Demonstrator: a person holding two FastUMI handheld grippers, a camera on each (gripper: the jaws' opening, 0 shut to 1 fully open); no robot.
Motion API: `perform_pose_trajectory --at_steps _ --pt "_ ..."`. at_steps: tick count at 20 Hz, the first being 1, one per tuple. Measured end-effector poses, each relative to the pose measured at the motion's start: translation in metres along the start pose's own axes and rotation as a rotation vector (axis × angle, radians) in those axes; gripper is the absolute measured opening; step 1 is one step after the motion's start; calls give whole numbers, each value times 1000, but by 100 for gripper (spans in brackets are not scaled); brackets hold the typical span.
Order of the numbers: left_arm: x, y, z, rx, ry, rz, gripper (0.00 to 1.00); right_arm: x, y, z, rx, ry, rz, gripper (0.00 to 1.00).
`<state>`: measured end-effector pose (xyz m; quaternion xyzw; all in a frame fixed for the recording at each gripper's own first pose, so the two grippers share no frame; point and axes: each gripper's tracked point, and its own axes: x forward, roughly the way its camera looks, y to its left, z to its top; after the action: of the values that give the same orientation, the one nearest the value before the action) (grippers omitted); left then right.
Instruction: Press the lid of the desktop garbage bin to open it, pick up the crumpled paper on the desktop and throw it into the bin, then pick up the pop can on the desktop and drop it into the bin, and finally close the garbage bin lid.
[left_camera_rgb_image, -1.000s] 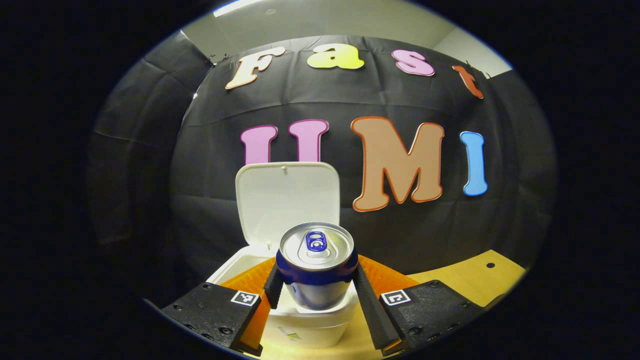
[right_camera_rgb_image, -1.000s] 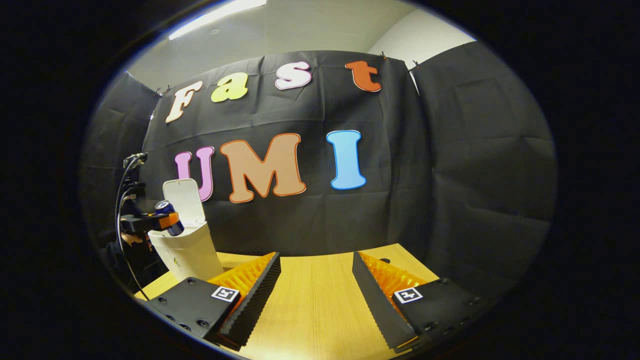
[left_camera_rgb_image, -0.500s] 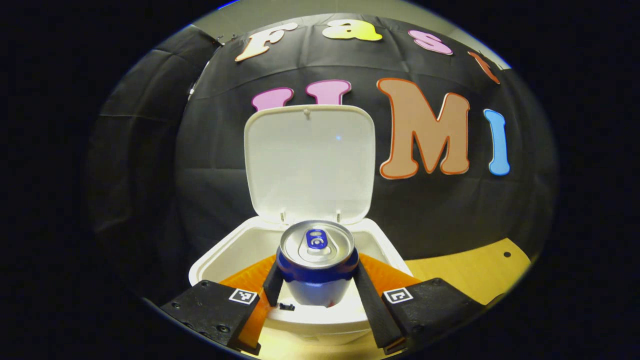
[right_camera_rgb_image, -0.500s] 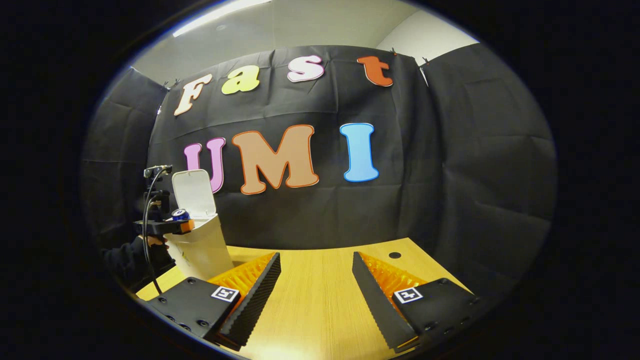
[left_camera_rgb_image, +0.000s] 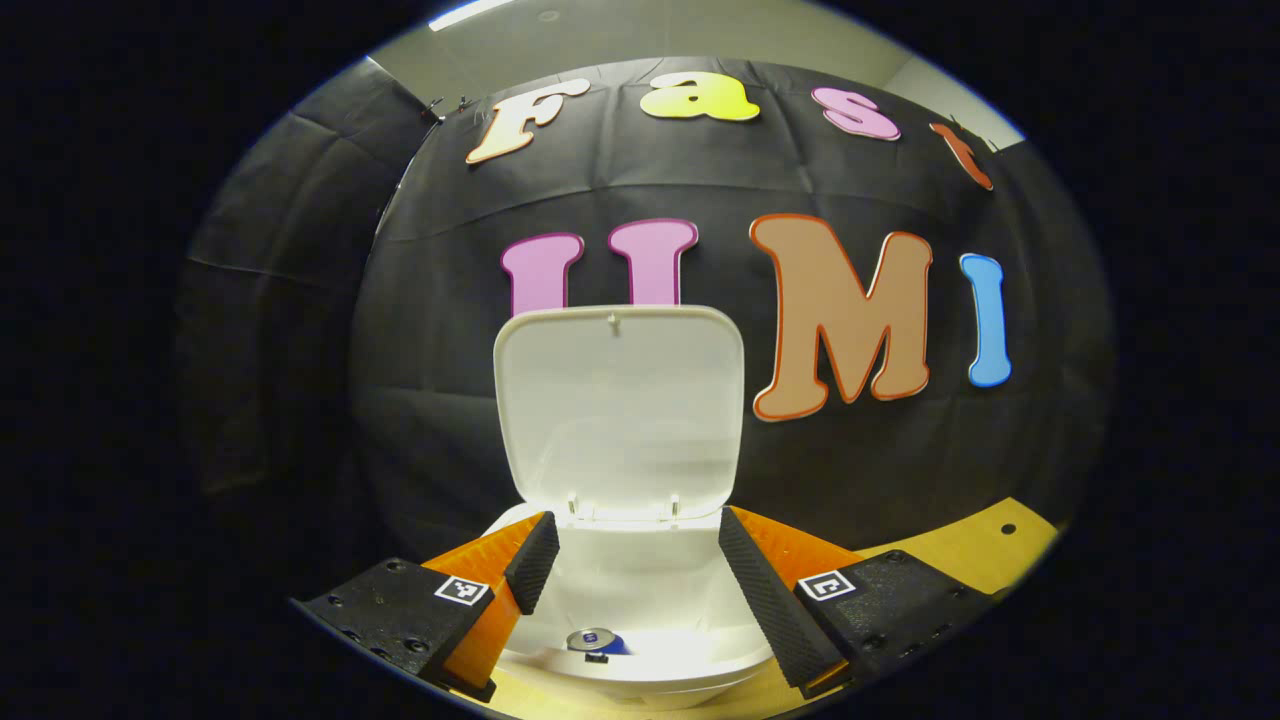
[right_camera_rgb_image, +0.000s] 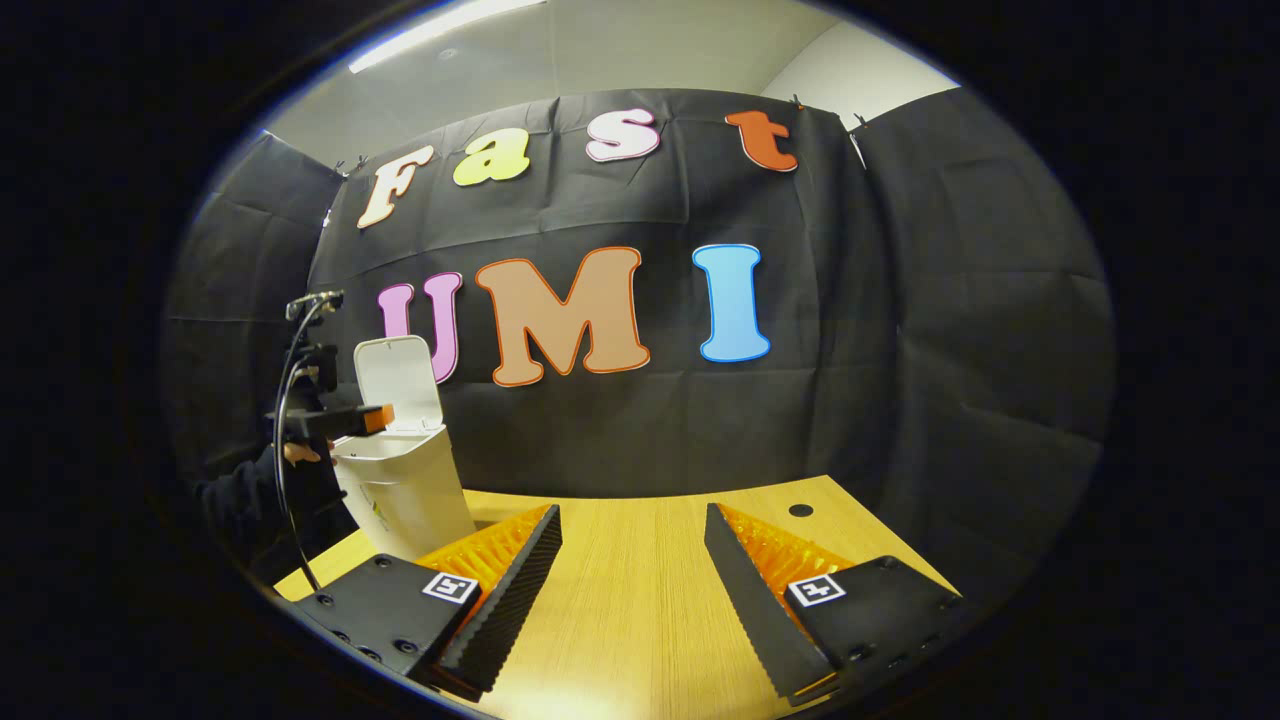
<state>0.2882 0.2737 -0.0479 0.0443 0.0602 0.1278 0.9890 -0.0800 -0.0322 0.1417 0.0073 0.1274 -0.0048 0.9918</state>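
White plastic makes up the garbage bin in the left gripper view, its lid standing upright and swung back on two small hinges, the smooth inner face turned toward the camera. Deep inside the bin lies the pop can, a silver top with a blue tab and blue body just visible near the bottom edge. The left hand-held gripper hovers over the opening, fingers spread apart and holding nothing.

In the right gripper view, the right hand-held gripper is spread wide above the bare wooden table. Far to its left stands the bin, lid up, with the left hand-held gripper at its rim, held by a hand.
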Motion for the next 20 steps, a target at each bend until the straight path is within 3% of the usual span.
perform_pose_trajectory --at_steps 6,12,15,18,20 --pt "21 10 79 -58 -111 -30 97 5 3 2 4 -4 2 97" --pt "61 5 147 12 -230 -117 92 10 0 0 19 6 -27 96" --pt "81 -12 148 101 -237 -178 90 14 5 -5 17 21 -39 97" --pt "101 -17 128 53 -168 -178 96 17 12 -11 17 48 -35 97" --pt "119 -8 123 -10 -121 -149 92 19 14 -14 1 55 -39 97"
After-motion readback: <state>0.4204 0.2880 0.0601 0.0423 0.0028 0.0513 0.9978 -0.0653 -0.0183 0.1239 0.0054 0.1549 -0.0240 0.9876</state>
